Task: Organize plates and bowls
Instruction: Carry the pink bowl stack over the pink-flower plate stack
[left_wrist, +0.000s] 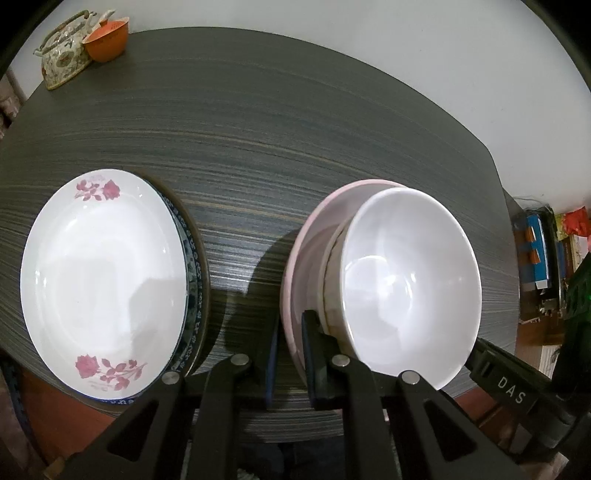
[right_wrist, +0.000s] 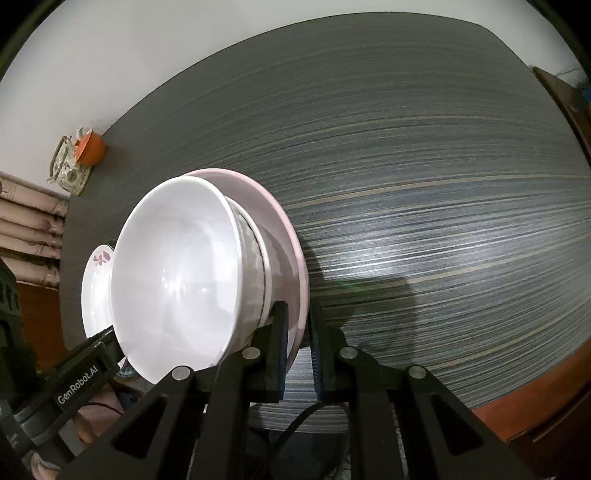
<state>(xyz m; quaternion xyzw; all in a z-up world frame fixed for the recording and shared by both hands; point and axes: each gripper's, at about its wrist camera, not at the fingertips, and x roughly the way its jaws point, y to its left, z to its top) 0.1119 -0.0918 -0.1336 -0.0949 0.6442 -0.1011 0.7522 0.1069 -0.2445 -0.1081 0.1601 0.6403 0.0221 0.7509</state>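
Note:
A pink plate (left_wrist: 303, 236) (right_wrist: 282, 216) on the dark striped table (left_wrist: 258, 110) carries a cream bowl (left_wrist: 332, 266) (right_wrist: 255, 240) with a white bowl (left_wrist: 406, 280) (right_wrist: 177, 266) nested on top. My left gripper (left_wrist: 291, 347) is shut on the plate's near-left rim. My right gripper (right_wrist: 299, 343) is shut on the rim at the opposite side. To the left, a white rose-patterned plate (left_wrist: 103, 280) (right_wrist: 96, 295) lies on a blue-patterned plate (left_wrist: 194, 280). Whether the stack rests on the table or hangs just above it I cannot tell.
A floral teapot (left_wrist: 62, 55) (right_wrist: 68, 170) and an orange bowl (left_wrist: 107, 38) (right_wrist: 90, 147) stand at the table's far left corner. Boxes and clutter (left_wrist: 539, 251) sit off the table's right edge. A white wall runs behind.

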